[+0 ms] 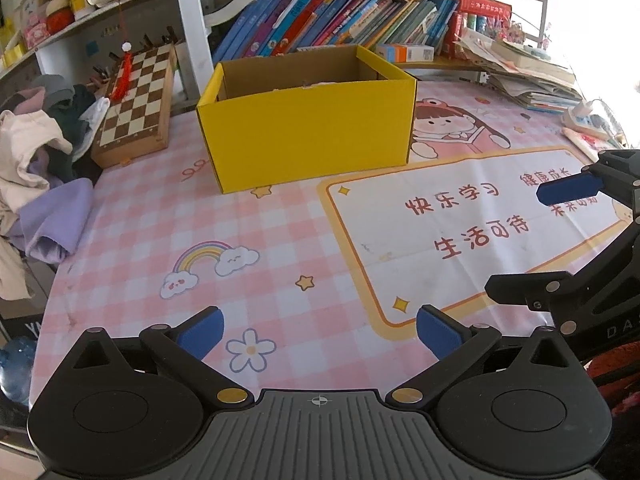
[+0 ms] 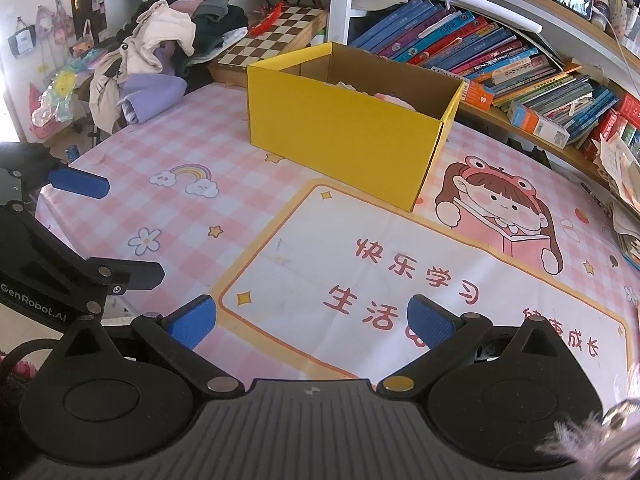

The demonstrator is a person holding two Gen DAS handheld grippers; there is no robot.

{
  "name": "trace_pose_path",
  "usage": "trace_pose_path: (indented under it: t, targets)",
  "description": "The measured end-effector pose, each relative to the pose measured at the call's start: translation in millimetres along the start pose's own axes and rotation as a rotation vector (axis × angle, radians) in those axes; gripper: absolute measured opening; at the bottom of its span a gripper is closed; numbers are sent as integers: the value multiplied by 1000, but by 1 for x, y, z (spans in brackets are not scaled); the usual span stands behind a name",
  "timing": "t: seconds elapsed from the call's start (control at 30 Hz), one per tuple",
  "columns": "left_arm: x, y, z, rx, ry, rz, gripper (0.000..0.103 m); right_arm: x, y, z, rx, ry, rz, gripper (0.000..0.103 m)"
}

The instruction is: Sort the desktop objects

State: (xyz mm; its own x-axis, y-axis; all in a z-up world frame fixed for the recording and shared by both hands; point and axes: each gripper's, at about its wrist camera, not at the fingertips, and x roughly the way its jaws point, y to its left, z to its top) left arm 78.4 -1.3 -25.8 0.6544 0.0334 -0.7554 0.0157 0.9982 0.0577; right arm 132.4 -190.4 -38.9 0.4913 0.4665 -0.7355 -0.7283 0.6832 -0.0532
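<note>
Both claws stand wide open and hold nothing: the left gripper (image 1: 320, 334) hovers low over the near edge of the desk, blue pads (image 1: 202, 332) well apart, and the right gripper (image 2: 311, 322) hangs beside it in the same posture over the printed white panel of the desk mat (image 2: 248, 148). Each gripper shows in the other's view, at the right margin of the left wrist view (image 1: 572, 192) and the left margin of the right wrist view (image 2: 78, 184).

The yellow box (image 1: 308, 132) sits toward the far edge of the desk, open at the top, just in front of the row of books (image 1: 320, 20). Something pale and pink (image 2: 384, 98) lies inside it; what it is cannot be told.

No loose object shows on the mat between the grippers and the box. A chessboard case (image 1: 136, 100) stands near the far left corner, and a heap of clothes (image 1: 36, 160) overhangs the left edge.

Judgement: the sorting is either finished or between items, with both grippers at rest. If more is to be sorted, the next move calls for reaching toward the left edge or far left corner, closing on one item, and carrying it over the box rim; the clothes would sag and need a firm pinch
</note>
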Motion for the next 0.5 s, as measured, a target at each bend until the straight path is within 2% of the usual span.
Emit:
trace_pose_path:
  t: [0.5]
  targets:
    - [2,5,0,-36,12,8,103,1,0,0,-3,10,-3,103]
